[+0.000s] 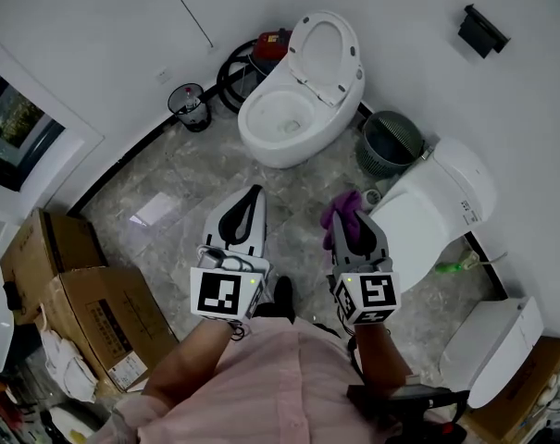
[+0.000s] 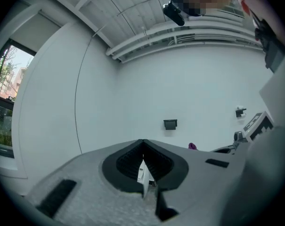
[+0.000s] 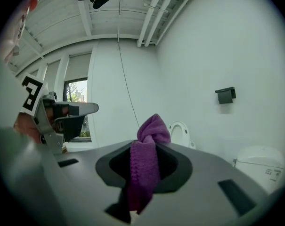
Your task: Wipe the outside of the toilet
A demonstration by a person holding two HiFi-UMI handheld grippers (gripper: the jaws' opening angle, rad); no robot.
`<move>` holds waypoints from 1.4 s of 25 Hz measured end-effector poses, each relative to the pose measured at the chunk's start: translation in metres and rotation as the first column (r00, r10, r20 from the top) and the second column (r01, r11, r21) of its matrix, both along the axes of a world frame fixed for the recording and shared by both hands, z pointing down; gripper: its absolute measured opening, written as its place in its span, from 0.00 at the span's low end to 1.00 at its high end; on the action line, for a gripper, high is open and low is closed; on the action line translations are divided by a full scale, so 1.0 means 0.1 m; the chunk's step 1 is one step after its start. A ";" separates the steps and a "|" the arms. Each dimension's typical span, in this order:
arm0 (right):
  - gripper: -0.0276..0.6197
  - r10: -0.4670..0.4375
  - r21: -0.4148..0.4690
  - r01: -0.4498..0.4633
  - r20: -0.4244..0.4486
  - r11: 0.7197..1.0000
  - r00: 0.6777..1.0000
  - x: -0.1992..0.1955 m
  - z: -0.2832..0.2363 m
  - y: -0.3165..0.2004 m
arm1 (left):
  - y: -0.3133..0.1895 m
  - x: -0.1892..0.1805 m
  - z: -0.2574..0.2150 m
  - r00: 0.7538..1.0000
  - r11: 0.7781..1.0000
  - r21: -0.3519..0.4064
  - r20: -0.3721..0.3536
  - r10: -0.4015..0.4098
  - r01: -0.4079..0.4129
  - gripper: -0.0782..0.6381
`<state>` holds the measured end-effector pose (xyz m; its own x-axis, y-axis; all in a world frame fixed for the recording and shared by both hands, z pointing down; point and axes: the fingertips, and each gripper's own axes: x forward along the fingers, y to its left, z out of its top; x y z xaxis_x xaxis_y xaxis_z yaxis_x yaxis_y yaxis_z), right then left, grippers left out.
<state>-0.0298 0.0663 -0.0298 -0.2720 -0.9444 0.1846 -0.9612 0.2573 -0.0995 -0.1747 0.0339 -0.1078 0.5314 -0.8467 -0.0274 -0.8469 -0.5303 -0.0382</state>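
Observation:
A white toilet (image 1: 293, 109) with its lid raised stands by the far wall, and its lid (image 3: 180, 132) shows small in the right gripper view. My right gripper (image 1: 354, 222) is shut on a purple cloth (image 1: 342, 208), held in the air well short of that toilet. The cloth (image 3: 144, 166) bunches above the jaws and hangs down between them. My left gripper (image 1: 254, 194) is beside it to the left, shut with nothing in it (image 2: 142, 145). Both point toward the far wall.
A second toilet (image 1: 437, 206) with its lid down stands close on the right, and a third (image 1: 502, 340) is nearer me. A green basket (image 1: 391, 141), a black mesh bin (image 1: 189, 106), a coiled hose (image 1: 235, 74) and cardboard boxes (image 1: 85, 308) stand around the floor.

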 end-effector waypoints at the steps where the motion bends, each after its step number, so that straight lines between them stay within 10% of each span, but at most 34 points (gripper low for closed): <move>1: 0.17 0.008 0.002 -0.008 0.001 1.000 1.000 0.00 0.00 -0.07 | -0.07 -0.01 0.00 1.000 1.000 0.001 0.001 0.007 -0.007 0.12; 35: 0.17 0.168 -0.092 -0.164 0.038 0.982 0.985 0.98 0.60 -1.54 | -1.74 0.86 0.74 0.988 0.983 -0.137 0.077 0.136 -0.125 0.12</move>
